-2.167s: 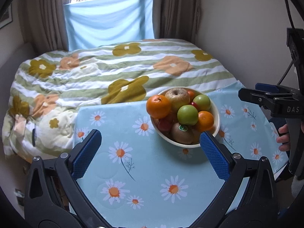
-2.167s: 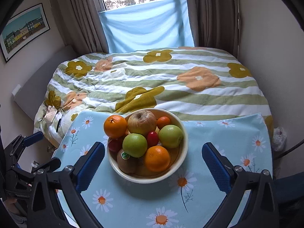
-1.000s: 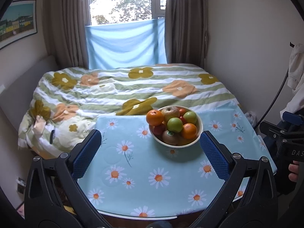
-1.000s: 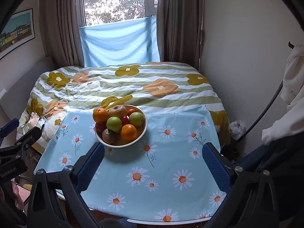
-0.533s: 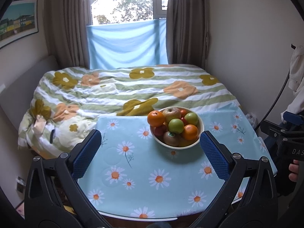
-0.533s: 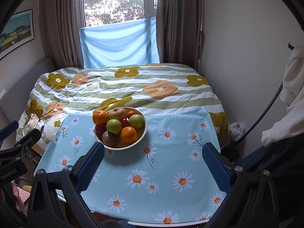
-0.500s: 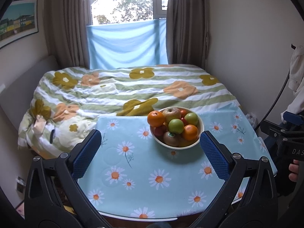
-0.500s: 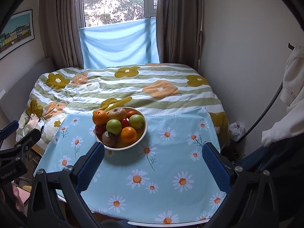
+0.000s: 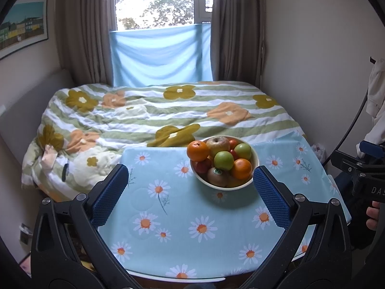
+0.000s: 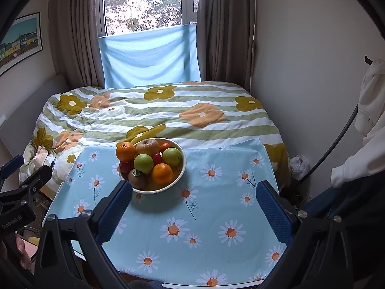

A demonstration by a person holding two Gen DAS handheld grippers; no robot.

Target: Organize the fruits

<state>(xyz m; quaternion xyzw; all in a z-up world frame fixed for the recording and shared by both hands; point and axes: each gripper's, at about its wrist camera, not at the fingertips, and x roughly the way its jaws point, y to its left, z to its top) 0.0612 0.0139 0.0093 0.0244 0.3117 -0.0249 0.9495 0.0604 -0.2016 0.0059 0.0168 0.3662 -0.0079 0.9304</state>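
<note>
A white bowl (image 9: 255, 166) (image 10: 182, 166) piled with fruit stands on a table with a blue daisy cloth (image 9: 168, 216) (image 10: 216, 216). It holds two oranges (image 9: 197, 149) (image 10: 162, 173), two green apples (image 9: 223, 160) (image 10: 143, 163), a brownish apple (image 9: 217, 143) (image 10: 147, 146), a kiwi (image 9: 217, 177) (image 10: 137, 178) and small red fruit. My left gripper (image 9: 190, 196) is open and empty, held back above the table's near edge. My right gripper (image 10: 193, 208) is open and empty, to the right of the bowl's near side.
A bed with a striped flowered duvet (image 9: 156, 118) lies right behind the table. Curtains and a window with a blue sheet (image 9: 158, 57) stand at the back. A wall is on the right; a white garment (image 10: 370, 110) hangs there.
Both grippers pulled back and up from the bowl over the last two seconds. In the last half second both eased slightly closer to it. The bowl and fruit have not moved.
</note>
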